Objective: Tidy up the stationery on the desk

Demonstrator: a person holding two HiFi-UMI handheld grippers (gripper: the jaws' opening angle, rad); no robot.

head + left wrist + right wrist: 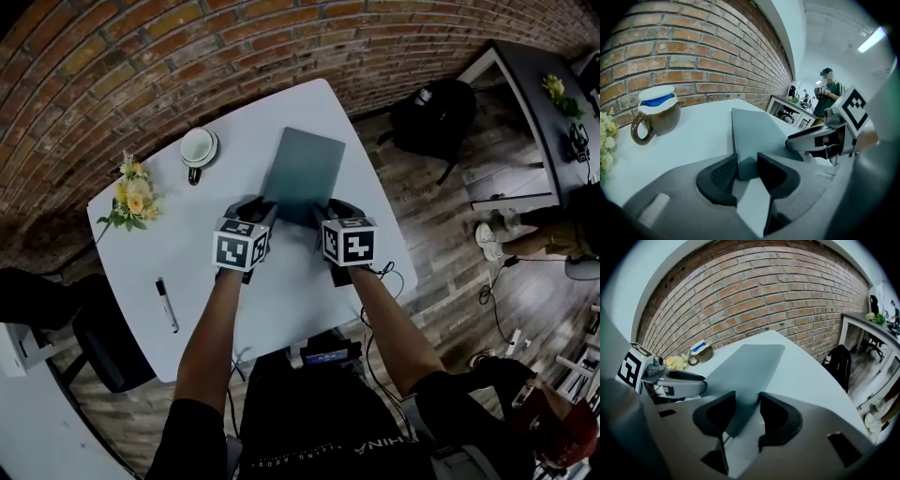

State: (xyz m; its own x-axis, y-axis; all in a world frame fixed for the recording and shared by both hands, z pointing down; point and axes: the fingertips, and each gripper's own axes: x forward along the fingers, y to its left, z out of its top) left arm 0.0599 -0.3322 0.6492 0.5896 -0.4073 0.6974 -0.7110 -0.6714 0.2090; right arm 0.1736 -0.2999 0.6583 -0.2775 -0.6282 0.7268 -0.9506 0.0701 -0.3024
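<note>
A grey-blue notebook (302,173) lies in the middle of the white desk (291,291), its near edge raised. My left gripper (261,210) is shut on its near left corner (757,136); the jaws grip the corner from both sides in the left gripper view. My right gripper (328,212) is shut on the near right corner, and the cover (746,365) runs between its jaws. A black-and-white marker pen (167,305) lies loose near the desk's left edge, well away from both grippers.
A brown mug with a white lid (198,148) and a small flower bunch (131,197) stand at the far left. A black backpack (436,117) sits on the floor at right, a dark chair (108,347) at left. A person (828,91) stands far off.
</note>
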